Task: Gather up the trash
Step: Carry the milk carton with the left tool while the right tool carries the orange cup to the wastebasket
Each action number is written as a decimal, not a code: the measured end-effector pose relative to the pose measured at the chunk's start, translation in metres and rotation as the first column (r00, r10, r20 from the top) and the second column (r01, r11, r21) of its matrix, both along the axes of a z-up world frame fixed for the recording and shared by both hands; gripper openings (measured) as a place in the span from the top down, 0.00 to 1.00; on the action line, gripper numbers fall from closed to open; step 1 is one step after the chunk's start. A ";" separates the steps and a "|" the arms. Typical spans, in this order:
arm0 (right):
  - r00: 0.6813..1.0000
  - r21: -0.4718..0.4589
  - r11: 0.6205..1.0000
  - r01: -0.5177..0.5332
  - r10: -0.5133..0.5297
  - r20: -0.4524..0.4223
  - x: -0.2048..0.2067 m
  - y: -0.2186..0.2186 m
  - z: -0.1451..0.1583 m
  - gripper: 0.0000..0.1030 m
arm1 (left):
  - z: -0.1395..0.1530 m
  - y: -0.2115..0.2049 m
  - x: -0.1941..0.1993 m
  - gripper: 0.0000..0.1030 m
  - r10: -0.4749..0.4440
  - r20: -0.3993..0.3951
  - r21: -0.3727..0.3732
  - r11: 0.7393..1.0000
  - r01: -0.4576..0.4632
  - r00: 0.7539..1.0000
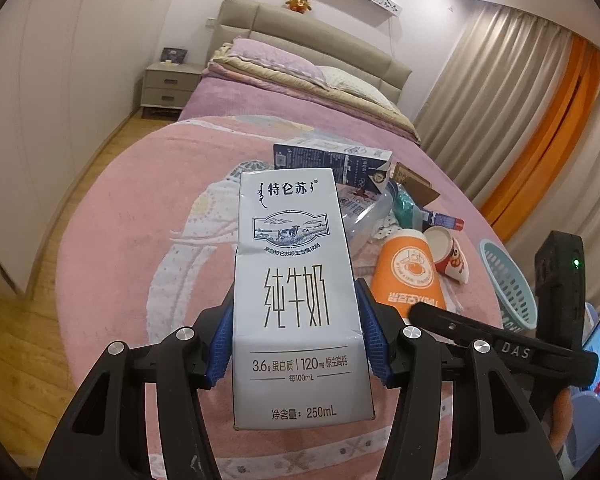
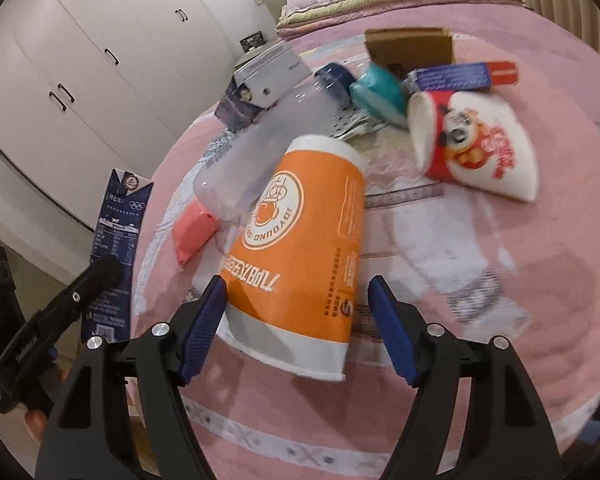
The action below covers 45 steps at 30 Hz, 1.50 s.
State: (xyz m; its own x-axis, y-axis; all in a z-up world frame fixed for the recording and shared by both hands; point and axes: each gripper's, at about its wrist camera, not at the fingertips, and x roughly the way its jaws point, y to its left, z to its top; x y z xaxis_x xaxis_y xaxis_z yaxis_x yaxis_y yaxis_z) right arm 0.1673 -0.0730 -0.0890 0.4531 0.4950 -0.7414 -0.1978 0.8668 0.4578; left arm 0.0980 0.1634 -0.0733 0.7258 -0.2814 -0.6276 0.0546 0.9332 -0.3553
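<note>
Left gripper (image 1: 296, 344): clamped on the milk carton (image 1: 296, 292), blue pads pressed against both side walls; carton held clear above the pink blanket (image 1: 140, 208).
Right gripper (image 2: 296, 328): jaws spread around the wide end of the orange paper cup (image 2: 300, 256); right pad clearly off the wall, left pad at or near it. The blurred frame leaves left contact uncertain.
Cup position: lying on its side on the blanket, narrow end resting against the clear plastic bottle (image 2: 260, 148).
Remaining trash: red-and-white cup (image 2: 476, 148), teal packet (image 2: 378, 94), pink packet (image 2: 192, 230), small cardboard box (image 2: 410, 46), all near the cup.
Basket (image 1: 508, 288): teal, at the blanket's edge, beyond the cups.
Risk, crushing: thin paper wall likely collapses if closed hard near the open rim.
Risk, rolling: uneven pad contact may roll the cup away or nudge the bottle.
Risk, carton slip: the crease near the carton base suggests soft walls; tilting could loosen it.
</note>
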 end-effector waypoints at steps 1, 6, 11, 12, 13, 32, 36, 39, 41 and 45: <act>1.000 0.001 1.000 0.001 -0.001 0.001 0.001 0.003 -0.001 0.33 | 0.000 0.001 -0.002 0.49 0.001 -0.002 -0.002 1.000 -0.001 1.000; 1.000 -0.007 1.000 0.013 -0.013 0.014 0.007 0.020 -0.003 0.36 | -0.001 0.004 0.000 0.49 0.012 -0.004 -0.007 1.000 -0.012 1.000; 0.999 0.010 1.000 0.007 -0.007 0.033 0.007 0.019 0.001 0.48 | 0.001 0.000 -0.002 0.49 0.004 0.004 -0.004 1.000 -0.004 1.000; 0.999 0.003 1.000 0.012 -0.012 0.046 0.005 0.018 0.003 0.50 | 0.003 -0.003 -0.002 0.49 -0.002 0.011 -0.009 1.000 0.002 1.000; 0.998 0.000 1.000 0.017 -0.017 0.054 0.003 0.016 0.006 0.52 | 0.004 -0.005 -0.002 0.49 -0.008 0.016 -0.015 1.000 0.008 1.000; 0.961 -0.035 0.989 0.147 -0.135 0.241 -0.031 -0.072 0.067 0.60 | 0.031 -0.082 0.009 0.49 -0.157 0.075 -0.001 0.988 0.157 0.985; 0.939 -0.039 0.975 0.218 -0.199 0.280 -0.037 -0.106 0.081 0.61 | 0.042 -0.118 0.021 0.49 -0.223 0.088 0.011 0.975 0.223 0.971; 0.910 -0.049 0.955 0.292 -0.261 0.322 -0.044 -0.138 0.092 0.61 | 0.051 -0.151 0.031 0.49 -0.278 0.104 0.029 0.961 0.276 0.955; 0.895 -0.050 0.944 0.326 -0.291 0.339 -0.046 -0.154 0.096 0.60 | 0.056 -0.176 0.037 0.49 -0.325 0.111 0.035 0.946 0.323 0.939; 0.856 -0.037 0.904 0.425 -0.388 0.341 -0.051 -0.206 0.098 0.60 | 0.062 -0.222 0.052 0.49 -0.397 0.107 0.039 0.918 0.395 0.912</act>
